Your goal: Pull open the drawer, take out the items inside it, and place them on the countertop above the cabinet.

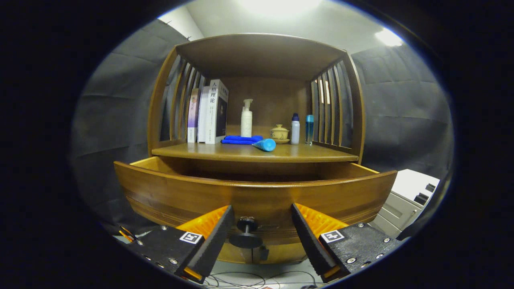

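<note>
A: What takes up the middle of the frame?
B: A cabinet [257,52], its drawer [257,196] pulled out below the desk [257,153]; the inside is hidden behind the drawer front.
A: What's on the desk?
B: Books [209,112] at left, a pump bottle [246,118], a blue cloth [241,139], a blue tube [265,145], a lidded cup [280,133], two small bottles [302,129] at right.
A: The gripper [263,224]?
B: Lower centre, spread wide, gripping nothing; the knob [245,233] sits between its fingers, untouched.

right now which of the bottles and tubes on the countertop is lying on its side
The light blue tube, lying beside the blue cloth. The white pump bottle, white blue-capped bottle and clear blue bottle stand upright.
</note>
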Available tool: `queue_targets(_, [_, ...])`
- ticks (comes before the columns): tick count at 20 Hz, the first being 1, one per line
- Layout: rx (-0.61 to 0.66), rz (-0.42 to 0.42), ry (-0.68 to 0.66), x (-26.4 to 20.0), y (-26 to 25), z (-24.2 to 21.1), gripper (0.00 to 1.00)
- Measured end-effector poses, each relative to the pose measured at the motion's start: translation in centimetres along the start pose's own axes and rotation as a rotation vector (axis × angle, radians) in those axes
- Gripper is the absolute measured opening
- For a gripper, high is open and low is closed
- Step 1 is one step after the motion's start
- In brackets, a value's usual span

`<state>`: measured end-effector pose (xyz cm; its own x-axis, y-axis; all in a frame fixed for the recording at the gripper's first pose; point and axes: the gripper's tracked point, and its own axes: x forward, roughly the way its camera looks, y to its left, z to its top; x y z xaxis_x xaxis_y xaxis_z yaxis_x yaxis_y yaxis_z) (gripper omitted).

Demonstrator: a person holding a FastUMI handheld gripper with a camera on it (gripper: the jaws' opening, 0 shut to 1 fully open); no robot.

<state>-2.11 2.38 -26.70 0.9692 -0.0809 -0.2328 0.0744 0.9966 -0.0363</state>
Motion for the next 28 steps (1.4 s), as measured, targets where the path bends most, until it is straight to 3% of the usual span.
queue_targets(9, [-0.066, 0.011, 0.004, 5.9, 0.0, 2.0, 0.92])
queue_targets(19, [-0.133, 0.003, -0.007, 9.3, 0.2, 2.7, 0.92])
queue_targets(24, [-0.093, 0.032, 0.009, 8.9, 0.7, 2.5, 0.92])
queue_targets(28, [-0.168, 0.090, -0.013, 4.7, -0.9, 5.1, 0.95])
